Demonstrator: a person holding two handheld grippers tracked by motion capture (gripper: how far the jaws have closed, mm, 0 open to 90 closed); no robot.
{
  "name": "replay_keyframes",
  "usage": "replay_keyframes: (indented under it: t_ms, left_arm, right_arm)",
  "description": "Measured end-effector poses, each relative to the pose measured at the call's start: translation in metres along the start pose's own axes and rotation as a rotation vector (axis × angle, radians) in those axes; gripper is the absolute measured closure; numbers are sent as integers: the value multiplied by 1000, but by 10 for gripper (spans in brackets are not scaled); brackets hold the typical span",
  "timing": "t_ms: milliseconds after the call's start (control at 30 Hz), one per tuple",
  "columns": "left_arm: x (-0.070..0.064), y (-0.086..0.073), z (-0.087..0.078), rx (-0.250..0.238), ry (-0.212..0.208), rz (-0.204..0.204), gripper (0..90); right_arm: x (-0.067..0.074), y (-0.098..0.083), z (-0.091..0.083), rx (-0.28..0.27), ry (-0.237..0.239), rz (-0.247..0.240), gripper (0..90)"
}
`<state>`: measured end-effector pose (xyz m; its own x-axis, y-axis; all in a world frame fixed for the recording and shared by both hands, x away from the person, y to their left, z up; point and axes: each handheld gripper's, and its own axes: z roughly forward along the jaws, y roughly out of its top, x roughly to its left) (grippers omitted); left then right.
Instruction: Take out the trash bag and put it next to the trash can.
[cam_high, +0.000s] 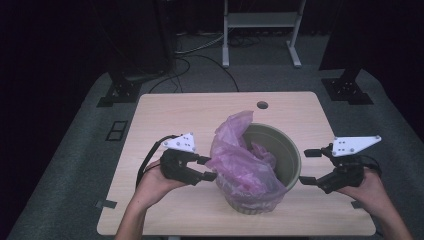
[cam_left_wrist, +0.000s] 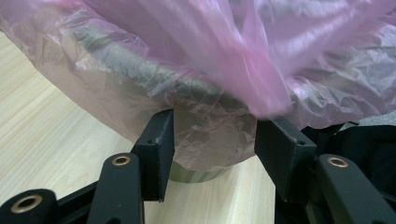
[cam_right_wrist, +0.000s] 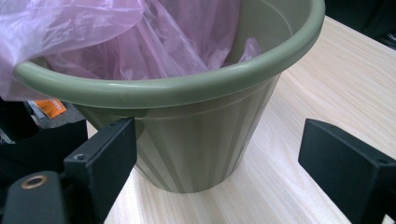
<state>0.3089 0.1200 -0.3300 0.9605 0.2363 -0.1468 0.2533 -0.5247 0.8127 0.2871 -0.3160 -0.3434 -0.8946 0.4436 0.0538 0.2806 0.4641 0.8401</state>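
Both tools, left (cam_high: 208, 168) and right (cam_high: 307, 166), gape open beside the upright green pot (cam_high: 288, 161), pink bag (cam_high: 240, 165) draped over it.

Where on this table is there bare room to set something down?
The far strip of the table, between the cable hole and the back edge, is bare, as are both far corners. The middle is crowded: the green pot with its pink bag, flanked closely by the left claw and right claw.
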Motion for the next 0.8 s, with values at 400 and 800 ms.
replay_keyframes:
  t_ms: [400, 800]
  left_arm:
    - [1, 2, -22, -48, 18, 0, 406]
    - [-4, 32, -18, -89, -21, 17, 692]
  right_arm:
    - [-1, 0, -4, -8, -6, 0, 103]
    - [0, 0, -3, -6, -6, -1, 103]
